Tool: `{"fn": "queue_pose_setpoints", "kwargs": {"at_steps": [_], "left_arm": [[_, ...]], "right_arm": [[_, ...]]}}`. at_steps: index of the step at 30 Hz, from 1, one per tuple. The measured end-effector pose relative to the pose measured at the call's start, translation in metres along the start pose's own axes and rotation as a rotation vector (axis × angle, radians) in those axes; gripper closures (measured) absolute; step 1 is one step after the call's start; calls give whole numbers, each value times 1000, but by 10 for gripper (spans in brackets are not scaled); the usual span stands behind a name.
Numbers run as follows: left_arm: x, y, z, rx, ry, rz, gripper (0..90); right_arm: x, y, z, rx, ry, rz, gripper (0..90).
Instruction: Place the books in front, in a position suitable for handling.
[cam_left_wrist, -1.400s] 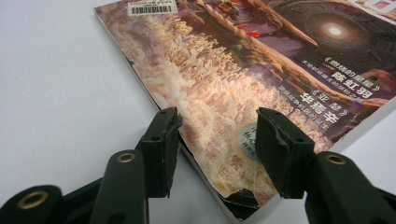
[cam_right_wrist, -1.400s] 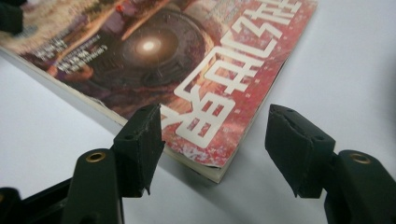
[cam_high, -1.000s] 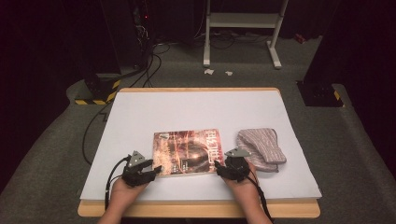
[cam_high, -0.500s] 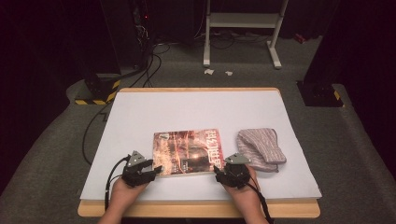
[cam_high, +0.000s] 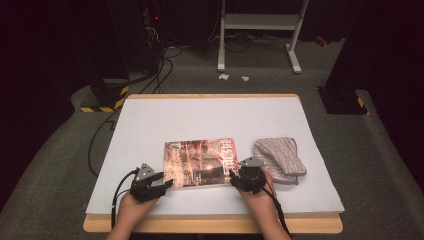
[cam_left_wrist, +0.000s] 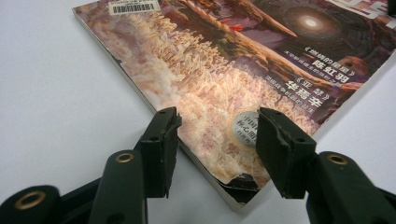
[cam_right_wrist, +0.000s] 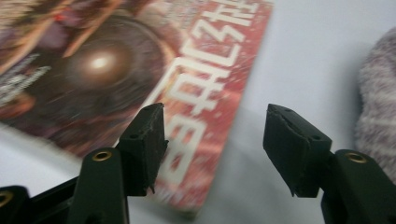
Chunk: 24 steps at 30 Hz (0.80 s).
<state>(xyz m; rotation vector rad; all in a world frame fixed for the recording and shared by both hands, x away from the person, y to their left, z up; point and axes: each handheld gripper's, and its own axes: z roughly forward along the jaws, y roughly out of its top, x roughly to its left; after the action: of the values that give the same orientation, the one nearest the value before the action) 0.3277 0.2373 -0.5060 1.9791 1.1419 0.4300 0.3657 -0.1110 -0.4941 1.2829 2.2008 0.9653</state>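
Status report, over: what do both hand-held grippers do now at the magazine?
Left hand-held gripper open, straddling magazine near corner. Right hand-held gripper open at its other near corner. Magazine flat on table. Folded cloth lies beside, not blocking.

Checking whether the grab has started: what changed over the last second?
Little. The right gripper slid a bit nearer the magazine's near right corner; its jaws are open, holding nothing. The left gripper kept its place at the near left corner, jaws open astride it. The magazine and cloth lie as before.

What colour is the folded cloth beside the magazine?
The cloth is pinkish-grey with fine stripes, clearest in the high view.
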Motion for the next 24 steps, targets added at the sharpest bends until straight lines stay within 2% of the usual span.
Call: {"fn": "queue_pose_setpoints", "kwargs": {"at_steps": [3, 4, 6, 8, 11, 16, 17, 18, 20, 23, 24], "left_arm": [[1, 0, 0, 1, -6, -5, 485], [1, 0, 0, 1, -6, -5, 485], [2, 0, 0, 2, -12, -7, 483], [2, 1, 1, 3, -14, -9, 480], [3, 1, 1, 4, -18, -13, 479], [1, 1, 1, 7, -22, -2, 484], [-3, 1, 1, 11, -31, 11, 485], [-3, 1, 1, 11, -31, 11, 486], [-6, 2, 1, 18, -45, 24, 488], [-19, 4, 4, 27, -93, 71, 488], [-19, 4, 4, 27, -93, 71, 489]], "right_arm": [[6, -8, -12, -10, 62, 10, 327], [6, -8, -12, -10, 62, 10, 327], [11, -13, -16, -6, 65, -2, 265], [14, -16, -14, 24, 65, -12, 250], [14, -18, -7, 54, 41, -23, 246], [16, -11, -1, 49, -1, -44, 273], [12, -5, 5, 45, -26, -36, 290], [12, -5, 5, 45, -26, -36, 290], [2, 6, 16, 46, -65, -4, 304], [-8, 21, 32, 51, -119, 23, 328], [-8, 21, 32, 51, -119, 23, 328]]}}
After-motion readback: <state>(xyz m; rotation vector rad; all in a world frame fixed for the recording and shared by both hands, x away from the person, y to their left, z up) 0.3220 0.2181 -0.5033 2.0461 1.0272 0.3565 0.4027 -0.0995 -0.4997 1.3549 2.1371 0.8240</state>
